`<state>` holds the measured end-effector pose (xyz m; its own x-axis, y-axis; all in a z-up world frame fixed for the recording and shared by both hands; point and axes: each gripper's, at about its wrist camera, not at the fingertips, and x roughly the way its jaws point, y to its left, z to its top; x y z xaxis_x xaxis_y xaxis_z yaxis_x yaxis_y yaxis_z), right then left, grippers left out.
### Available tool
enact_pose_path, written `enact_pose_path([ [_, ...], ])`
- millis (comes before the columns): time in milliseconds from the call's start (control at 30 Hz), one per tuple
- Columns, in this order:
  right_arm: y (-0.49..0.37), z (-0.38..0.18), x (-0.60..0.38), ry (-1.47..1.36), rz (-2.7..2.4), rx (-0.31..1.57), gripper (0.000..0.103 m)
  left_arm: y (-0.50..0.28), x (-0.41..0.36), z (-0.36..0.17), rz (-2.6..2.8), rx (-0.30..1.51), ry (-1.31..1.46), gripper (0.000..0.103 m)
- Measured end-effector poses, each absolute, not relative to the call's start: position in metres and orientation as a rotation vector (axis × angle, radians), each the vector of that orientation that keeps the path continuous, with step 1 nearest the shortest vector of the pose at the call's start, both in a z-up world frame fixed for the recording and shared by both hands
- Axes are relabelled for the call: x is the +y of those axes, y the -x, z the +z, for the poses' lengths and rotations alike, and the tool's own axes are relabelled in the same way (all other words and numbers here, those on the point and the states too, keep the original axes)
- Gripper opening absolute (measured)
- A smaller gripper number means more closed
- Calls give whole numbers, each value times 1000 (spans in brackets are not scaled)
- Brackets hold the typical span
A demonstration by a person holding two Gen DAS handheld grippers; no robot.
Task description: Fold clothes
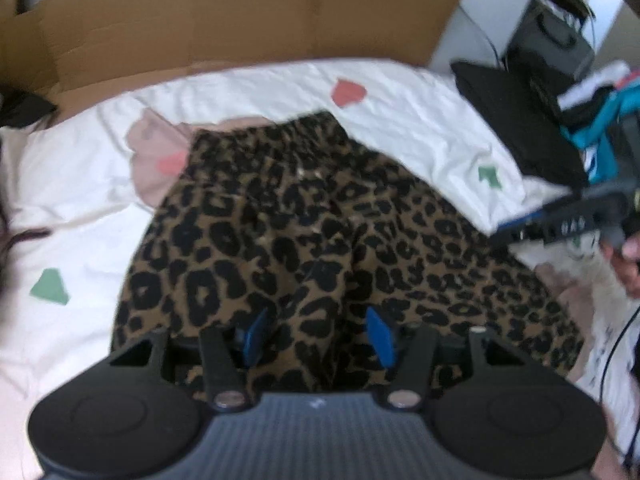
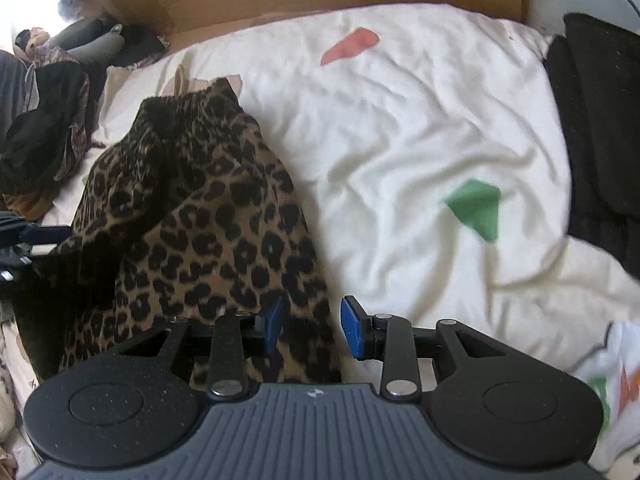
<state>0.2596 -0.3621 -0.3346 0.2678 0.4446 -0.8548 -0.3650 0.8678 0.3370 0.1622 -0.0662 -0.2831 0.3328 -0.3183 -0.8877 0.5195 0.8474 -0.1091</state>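
Observation:
A leopard-print garment (image 1: 304, 240) lies spread on the white bedsheet (image 1: 72, 184), waistband at the far end. My left gripper (image 1: 318, 336) hovers over its near edge, blue pads apart, nothing between them. In the right wrist view the same garment (image 2: 200, 216) lies bunched at the left. My right gripper (image 2: 312, 326) sits at its right near edge, open, with cloth below the left pad (image 2: 274, 322). The right gripper also shows at the right edge of the left wrist view (image 1: 568, 224), held by a hand.
A cardboard sheet (image 1: 240, 16) stands along the bed's far edge. A pink cloth (image 1: 156, 156) lies under the garment's far left corner. Black folded items (image 2: 600, 128) lie at the right. A pile of dark clothes (image 2: 44, 132) sits at the left.

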Motion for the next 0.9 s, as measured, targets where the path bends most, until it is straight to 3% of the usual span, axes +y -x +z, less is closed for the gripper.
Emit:
enact_pose_path([
  [33, -262, -335, -359, -74, 553, 1175, 39, -165, -68, -288, -538, 1121, -231, 53],
  [67, -264, -335, -356, -71, 559, 1170, 39, -167, -69, -293, -523, 1138, -255, 39],
  [100, -267, -335, -352, -67, 565, 1166, 39, -169, -68, -296, -518, 1151, -257, 17],
  [167, -272, -334, -345, -49, 584, 1153, 39, -173, -60, -294, -522, 1159, -229, 6],
  [667, -307, -323, -286, 57, 689, 1060, 39, -212, 50, -247, -324, 1061, -94, 4],
  [900, -311, -323, -263, 131, 688, 1058, 39, -245, 106, -249, -197, 1049, -16, 4],
])
